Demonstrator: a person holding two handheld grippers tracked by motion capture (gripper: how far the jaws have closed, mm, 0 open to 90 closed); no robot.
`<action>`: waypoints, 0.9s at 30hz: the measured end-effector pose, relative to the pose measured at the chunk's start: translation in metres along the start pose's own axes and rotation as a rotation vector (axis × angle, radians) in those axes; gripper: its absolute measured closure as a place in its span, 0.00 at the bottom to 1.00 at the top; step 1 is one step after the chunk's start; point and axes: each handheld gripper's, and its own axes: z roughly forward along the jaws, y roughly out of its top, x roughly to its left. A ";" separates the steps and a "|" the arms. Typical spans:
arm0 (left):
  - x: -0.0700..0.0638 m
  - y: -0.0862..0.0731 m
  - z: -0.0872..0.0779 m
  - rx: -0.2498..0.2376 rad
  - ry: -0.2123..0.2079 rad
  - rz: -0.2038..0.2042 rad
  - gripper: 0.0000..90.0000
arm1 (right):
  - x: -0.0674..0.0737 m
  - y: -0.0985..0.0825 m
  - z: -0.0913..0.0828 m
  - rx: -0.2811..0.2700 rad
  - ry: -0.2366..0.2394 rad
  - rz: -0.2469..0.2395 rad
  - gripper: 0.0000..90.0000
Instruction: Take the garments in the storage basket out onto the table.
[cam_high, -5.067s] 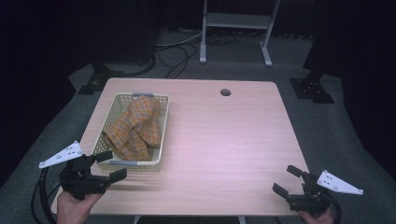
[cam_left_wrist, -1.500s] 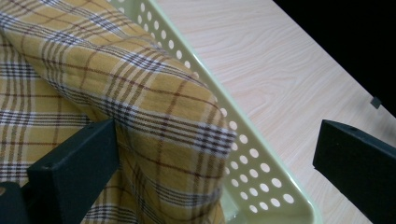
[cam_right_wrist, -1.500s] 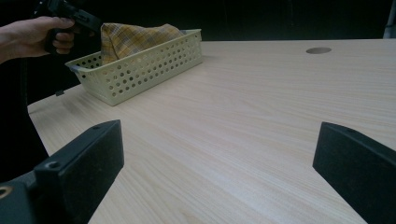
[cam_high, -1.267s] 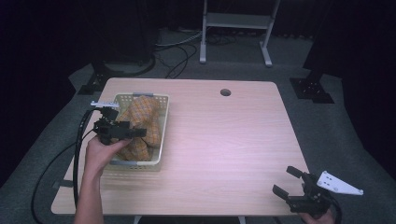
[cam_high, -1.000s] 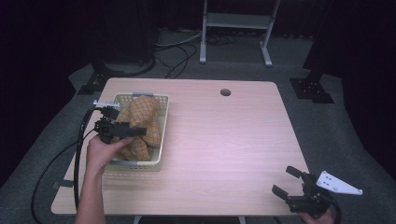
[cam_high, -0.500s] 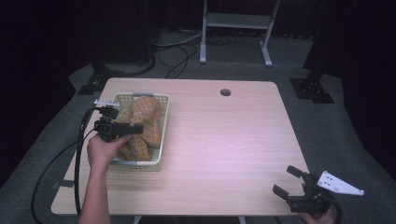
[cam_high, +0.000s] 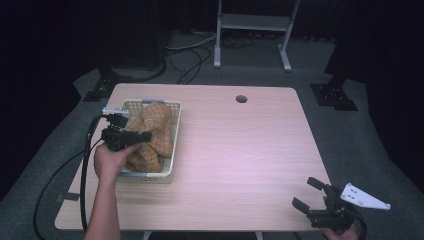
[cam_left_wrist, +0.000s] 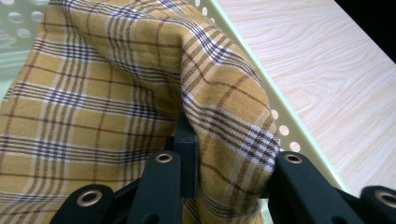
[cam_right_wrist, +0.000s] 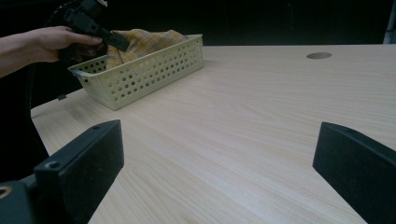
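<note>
While the person's left forearm (cam_high: 102, 210) reaches up from the bottom edge of the high view along the table's left side, the left hand (cam_high: 111, 159) holds the left gripper (cam_high: 131, 137) over a pale yellow perforated basket (cam_high: 170, 150), its black body pointing across the basket toward the middle of the table. A black cable (cam_high: 85, 165) loops from it down past the table's left edge. In the left gripper view, the two black jaws stand partly closed with a fold of yellow plaid cloth (cam_left_wrist: 116, 93) pinched between them; the cloth bulges up and over the jaw tips, and the basket's rim (cam_left_wrist: 280, 112) runs just beside it with bare wood beyond. The cloth lies heaped inside the basket, which sits on the left part of the light wooden table (cam_high: 240, 150). At the table's near right corner, the right gripper (cam_high: 310, 197) is held low at the edge, its hand barely showing at the bottom. Its jaws are spread wide apart with nothing between them, facing bare tabletop. A small round hole (cam_high: 241, 99) marks the table's far side.
</note>
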 end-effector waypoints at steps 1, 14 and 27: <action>0.000 0.000 0.000 -0.001 -0.001 0.000 0.81 | 0.000 0.000 0.000 -0.001 0.004 -0.001 0.02; 0.004 0.001 -0.005 -0.033 -0.009 -0.077 0.87 | -0.001 0.001 -0.001 -0.017 0.005 0.008 0.02; -0.001 -0.002 -0.020 -0.084 -0.040 -0.106 0.87 | -0.001 0.001 -0.004 -0.032 -0.004 0.016 0.02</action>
